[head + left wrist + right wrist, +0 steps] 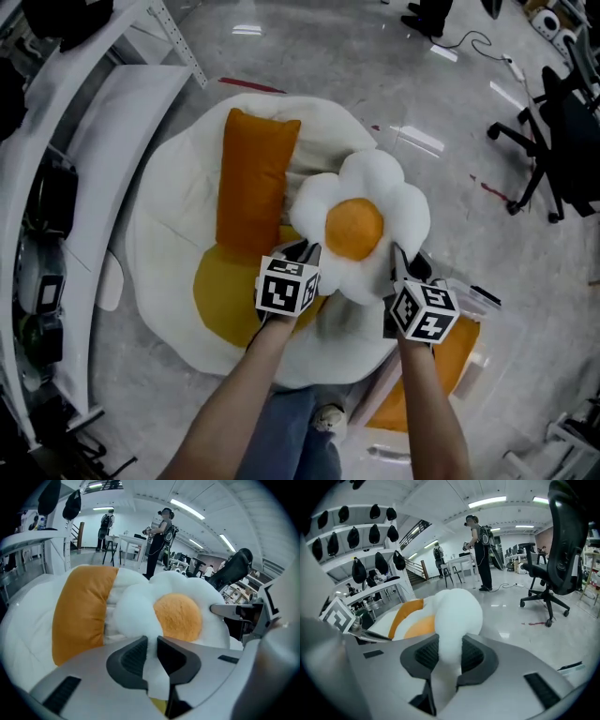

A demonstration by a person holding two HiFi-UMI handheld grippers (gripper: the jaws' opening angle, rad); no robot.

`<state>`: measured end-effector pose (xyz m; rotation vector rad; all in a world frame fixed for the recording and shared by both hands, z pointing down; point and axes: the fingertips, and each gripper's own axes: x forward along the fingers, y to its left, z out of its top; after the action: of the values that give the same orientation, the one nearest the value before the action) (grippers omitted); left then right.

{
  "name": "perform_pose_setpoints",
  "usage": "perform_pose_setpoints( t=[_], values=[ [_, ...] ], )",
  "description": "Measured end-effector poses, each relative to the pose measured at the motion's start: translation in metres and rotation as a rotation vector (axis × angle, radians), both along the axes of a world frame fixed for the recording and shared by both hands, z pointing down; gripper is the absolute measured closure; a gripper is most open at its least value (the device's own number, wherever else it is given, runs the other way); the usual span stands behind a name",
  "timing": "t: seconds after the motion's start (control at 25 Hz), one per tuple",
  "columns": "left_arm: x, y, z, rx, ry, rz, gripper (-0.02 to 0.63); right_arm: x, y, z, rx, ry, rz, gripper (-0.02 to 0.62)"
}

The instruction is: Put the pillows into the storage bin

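Head view, flower pillow: we see the flower pillow (361, 230), white petals round an orange centre, at the middle of the frame. It is held up between both tools, above the egg cushion (169, 216) that lies on the floor.
Head view, tongs: the left tongs (302, 251) bite its lower left petal and the right tongs (403, 262) its lower right petal.
Head view, orange pillow: the orange pillow (253, 178) lies on the egg cushion at upper left of centre, untouched.
Head view, bin: at lower right stands a clear container (480, 330) with something orange in it. We take it for the storage bin, though we cannot be sure.
Left gripper view, tongs: the left tongs (151, 656) are clenched on a fold of white petal, with plush squeezed thin between the pads.
Left gripper view, pillows: the flower pillow (178, 616) fills the centre and the orange pillow (82, 613) sits to its left.
Right gripper view, tongs: the right tongs (451, 656) are likewise clenched on a petal, which bulges out above the pads.
Right gripper view, room: an office chair (555, 550) stands at the right.
Handling: we judge the pillow light, soft and squashy, not fragile or slippery.
Where to hold: the plush gives under the pads, so a shallow pinch may slip; we favour deep bites on opposite petals, as here.
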<state>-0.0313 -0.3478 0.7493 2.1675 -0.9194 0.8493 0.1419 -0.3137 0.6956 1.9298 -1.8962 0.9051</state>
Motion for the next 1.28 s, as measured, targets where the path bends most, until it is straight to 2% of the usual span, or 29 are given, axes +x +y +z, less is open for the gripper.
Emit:
perform_pose_setpoints(
  t=[0.32, 0.56, 0.8, 1.08, 1.28],
  values=[
    [0.020, 0.066, -0.107, 0.065, 0.003, 0.087, 0.532, 0.019, 0.080, -0.100, 0.040, -0.011, 0.079, 0.505],
    [0.070, 0.145, -0.152, 0.091, 0.014, 0.207, 0.532, 0.065, 0.175, -0.138, 0.052, -0.006, 0.185, 0.503],
    [0.149, 0.232, -0.149, 0.087, 0.040, 0.351, 0.532, 0.132, 0.289, -0.137, 0.050, 0.007, 0.351, 0.503],
    [0.230, 0.337, -0.125, 0.053, 0.031, 0.566, 0.532, 0.191, 0.426, -0.109, 0.015, -0.010, 0.575, 0.500],
    [0.264, 0.397, -0.095, 0.031, 0.003, 0.679, 0.532, 0.212, 0.501, -0.074, -0.017, -0.035, 0.679, 0.497]
  ],
)
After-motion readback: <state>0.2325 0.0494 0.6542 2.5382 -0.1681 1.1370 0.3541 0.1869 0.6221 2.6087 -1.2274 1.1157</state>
